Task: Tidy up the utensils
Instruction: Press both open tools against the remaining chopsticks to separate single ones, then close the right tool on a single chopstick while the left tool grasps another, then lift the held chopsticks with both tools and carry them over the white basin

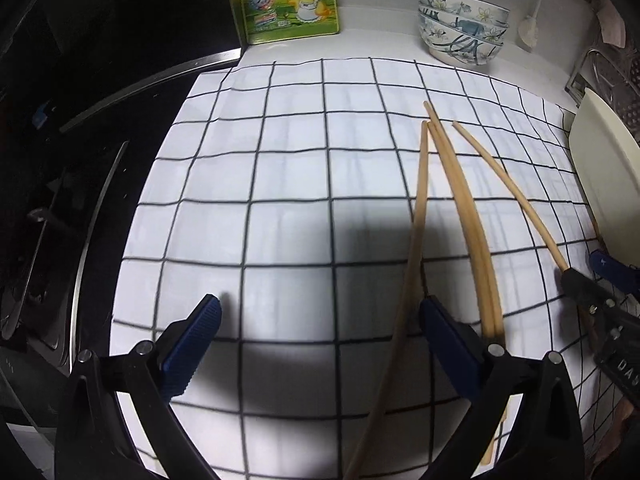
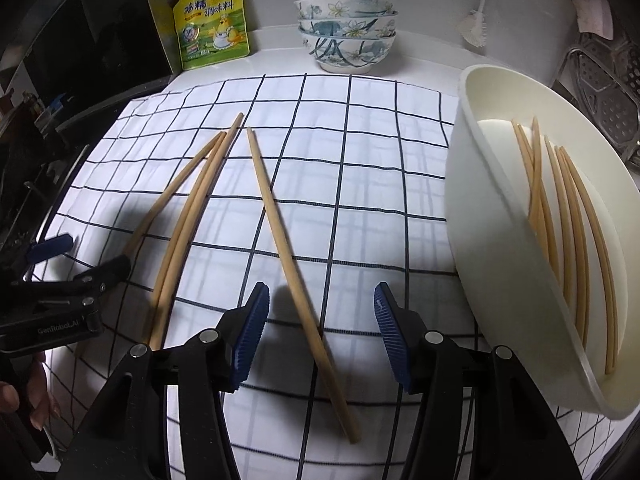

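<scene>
- Your left tool (image 1: pixel 320 318) is spread wide, nothing pinched. One loose chopstick (image 1: pixel 412 248) runs between its fingers, hard against the inner side of the right pad; I can't tell whether they touch.
- Your right tool (image 2: pixel 322 316) is also spread, pads clear of everything. A single chopstick (image 2: pixel 294 276) lies on the cloth between its fingers, running from 11 o'clock down to 5 o'clock in the right wrist view.
- Four chopsticks sit on the checked cloth (image 1: pixel 288 184) covering the tabletop (image 1: pixel 360 46): that single one, a touching pair (image 2: pixel 188 224) at its 9 o'clock, and the one by your left tool further out at 9 o'clock.
- White tub (image 2: pixel 516 292) at 3 o'clock of the right wrist view, tilted, its open side towards the camera. Several chopsticks (image 2: pixel 560 216) lie inside it, fanned lengthwise.
- Stack of three flowered bowls (image 2: pixel 347 36) at 12 o'clock, past the far edge of the cloth.
- Yellow-green seasoning pouch (image 2: pixel 212 20) stands at 11 o'clock, against the back wall.
- Your fingers (image 2: pixel 38 404) show at 8 o'clock in the right wrist view, behind the left tool's body.
</scene>
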{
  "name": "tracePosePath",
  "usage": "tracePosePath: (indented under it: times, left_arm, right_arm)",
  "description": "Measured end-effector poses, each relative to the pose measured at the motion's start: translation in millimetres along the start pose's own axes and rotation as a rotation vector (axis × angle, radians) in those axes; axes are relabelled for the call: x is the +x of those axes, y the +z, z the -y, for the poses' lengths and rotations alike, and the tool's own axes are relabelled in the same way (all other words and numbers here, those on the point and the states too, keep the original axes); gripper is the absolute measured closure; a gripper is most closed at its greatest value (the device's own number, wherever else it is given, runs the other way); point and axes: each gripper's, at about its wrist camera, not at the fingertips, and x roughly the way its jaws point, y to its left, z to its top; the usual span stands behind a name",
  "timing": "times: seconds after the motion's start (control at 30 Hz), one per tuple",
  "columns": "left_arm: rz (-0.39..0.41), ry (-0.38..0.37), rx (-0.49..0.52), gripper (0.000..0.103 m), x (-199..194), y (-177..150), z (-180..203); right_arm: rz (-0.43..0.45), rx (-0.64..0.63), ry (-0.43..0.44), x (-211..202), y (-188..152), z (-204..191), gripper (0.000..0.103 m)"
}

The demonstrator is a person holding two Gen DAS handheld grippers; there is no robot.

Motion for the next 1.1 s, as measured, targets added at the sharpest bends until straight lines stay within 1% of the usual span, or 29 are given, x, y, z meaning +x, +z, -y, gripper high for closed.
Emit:
tracePosePath:
  times: [0.17, 0.27, 0.37, 0.43, 0.47, 0.5, 0.53, 0.57, 0.6, 0.63, 0.7, 0.83, 0.97, 1.1]
  left_arm:
    - [0.028, -0.016, 0.011, 0.005, 4, 9, 11]
    - [0.044, -0.011, 0.02, 0.006, 4, 10, 12]
    - [0.055, -0.019, 0.014, 0.009, 2, 7, 12]
    - [0.065, -0.04, 0.013, 0.024, -1, 6, 13]
    - [0.074, -0.045, 0.024, 0.029, -3, 5, 15]
    - [0.079, -0.052, 0.034, 0.039, -5, 4, 18]
    - [0.082, -0.059, 0.043, 0.047, -7, 3, 20]
    - [0.083, -0.063, 0.047, 0.051, -9, 2, 22]
    - [0.084, -0.069, 0.05, 0.063, -10, 1, 23]
    - [0.081, -0.076, 0.052, 0.077, -12, 1, 23]
    - [0.066, -0.091, 0.05, 0.094, -14, 1, 23]
    - [0.031, -0.123, 0.024, 0.096, -15, 2, 15]
    - [0.02, -0.115, 0.014, 0.096, -21, -1, 9]
    - [0.035, -0.099, 0.004, 0.096, -40, 0, 1]
  right_arm:
    - [0.001, -0.026, -0.016, 8, 2, -4, 0.051]
    - [0.012, -0.051, -0.018, 11, 4, -7, 0.051]
    - [0.021, -0.054, -0.002, 13, 7, -7, 0.051]
    - [0.024, -0.063, 0.011, 14, 8, -9, 0.059]
    - [0.027, -0.076, 0.014, 14, 9, -11, 0.066]
    - [0.027, -0.086, 0.02, 13, 9, -14, 0.073]
    - [0.025, -0.097, 0.025, 13, 9, -16, 0.077]
    - [0.023, -0.103, 0.031, 13, 10, -18, 0.084]
    - [0.02, -0.106, 0.034, 13, 11, -19, 0.093]
    - [0.014, -0.105, 0.034, 14, 13, -20, 0.095]
    - [0.006, -0.093, 0.046, 14, 15, -21, 0.097]
    - [-0.011, -0.043, 0.082, 11, 15, -17, 0.097]
    - [-0.004, -0.006, 0.115, -1, 14, -16, 0.097]
    - [0.015, 0.013, 0.168, -18, 16, -18, 0.097]
